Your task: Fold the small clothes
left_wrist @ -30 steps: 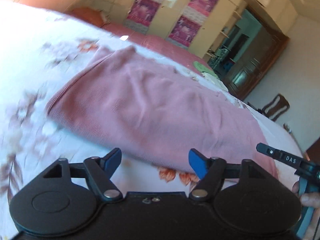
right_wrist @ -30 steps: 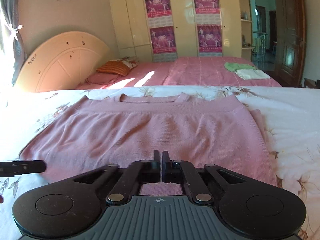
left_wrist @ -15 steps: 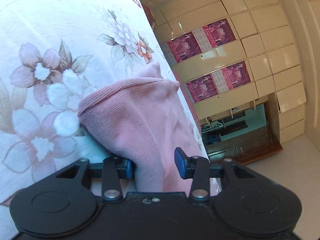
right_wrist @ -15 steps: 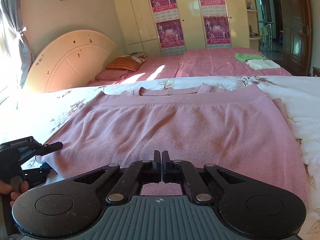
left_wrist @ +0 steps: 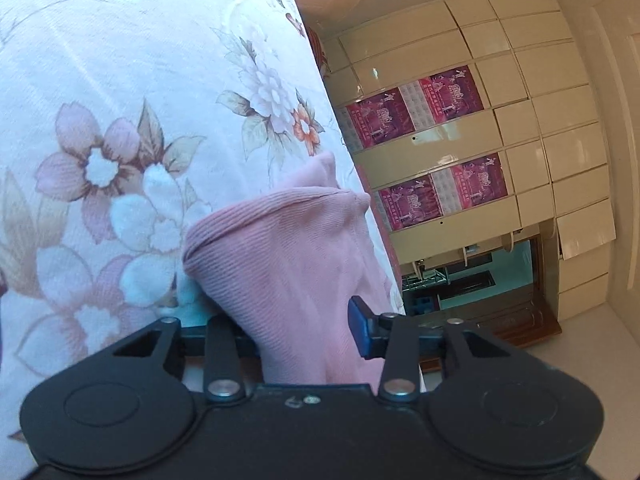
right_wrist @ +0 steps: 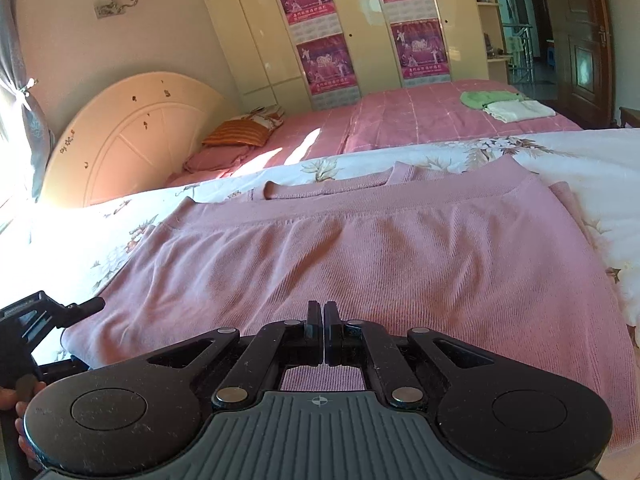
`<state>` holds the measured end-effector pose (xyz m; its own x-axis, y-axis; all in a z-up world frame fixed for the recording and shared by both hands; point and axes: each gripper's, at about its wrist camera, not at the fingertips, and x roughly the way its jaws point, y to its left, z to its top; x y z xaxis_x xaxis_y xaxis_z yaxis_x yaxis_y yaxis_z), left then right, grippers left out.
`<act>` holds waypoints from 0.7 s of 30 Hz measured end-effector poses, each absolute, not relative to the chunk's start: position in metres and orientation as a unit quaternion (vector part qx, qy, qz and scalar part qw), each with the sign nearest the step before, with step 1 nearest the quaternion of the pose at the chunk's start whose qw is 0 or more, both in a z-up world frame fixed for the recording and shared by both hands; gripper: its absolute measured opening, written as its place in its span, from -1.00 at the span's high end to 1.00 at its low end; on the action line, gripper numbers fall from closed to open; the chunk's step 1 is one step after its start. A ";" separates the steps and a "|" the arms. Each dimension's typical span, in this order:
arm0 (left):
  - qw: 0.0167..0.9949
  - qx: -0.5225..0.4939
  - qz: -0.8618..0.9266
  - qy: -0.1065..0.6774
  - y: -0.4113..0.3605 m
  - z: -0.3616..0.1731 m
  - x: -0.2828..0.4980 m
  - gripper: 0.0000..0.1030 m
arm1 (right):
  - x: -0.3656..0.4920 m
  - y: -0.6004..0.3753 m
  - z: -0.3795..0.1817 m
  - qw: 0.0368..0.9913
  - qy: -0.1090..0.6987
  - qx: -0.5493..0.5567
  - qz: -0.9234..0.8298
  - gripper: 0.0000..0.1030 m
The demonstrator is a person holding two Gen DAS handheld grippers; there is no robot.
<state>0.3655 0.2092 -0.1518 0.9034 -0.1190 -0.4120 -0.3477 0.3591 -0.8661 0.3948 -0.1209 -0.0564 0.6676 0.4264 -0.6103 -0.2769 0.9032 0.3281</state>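
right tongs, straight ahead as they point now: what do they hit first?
Probably the pink sweater. The right tongs are shut, angled down over its near edge, with nothing between tips and fabric. Depth is unclear; they may already touch it.

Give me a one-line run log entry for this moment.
left gripper: fingers just closing around pink sweater corner | right gripper: shut on sweater's near edge | sweater: folded flat on floral bedspread | next: likely fold
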 end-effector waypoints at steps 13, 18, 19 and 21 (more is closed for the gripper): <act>0.821 -0.522 0.066 0.221 0.215 -0.151 0.363 0.78 | 0.426 -0.077 -0.061 0.900 0.358 0.102 0.227 0.97; 0.810 -0.540 0.053 0.221 0.226 -0.161 0.368 0.75 | 0.431 -0.069 -0.083 0.892 0.387 0.091 0.216 0.99; 0.811 -0.538 0.054 0.225 0.227 -0.161 0.371 0.76 | 0.431 -0.069 -0.084 0.892 0.386 0.091 0.216 0.99; 0.816 -0.525 0.056 0.236 0.226 -0.157 0.377 0.82 | 0.430 -0.068 -0.084 0.894 0.384 0.085 0.216 0.99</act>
<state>0.3769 0.2263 -0.1572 0.8827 -0.1561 -0.4433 -0.3387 0.4427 -0.8302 0.4300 -0.0681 -0.0844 0.6115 0.4514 -0.6498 -0.3213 0.8922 0.3174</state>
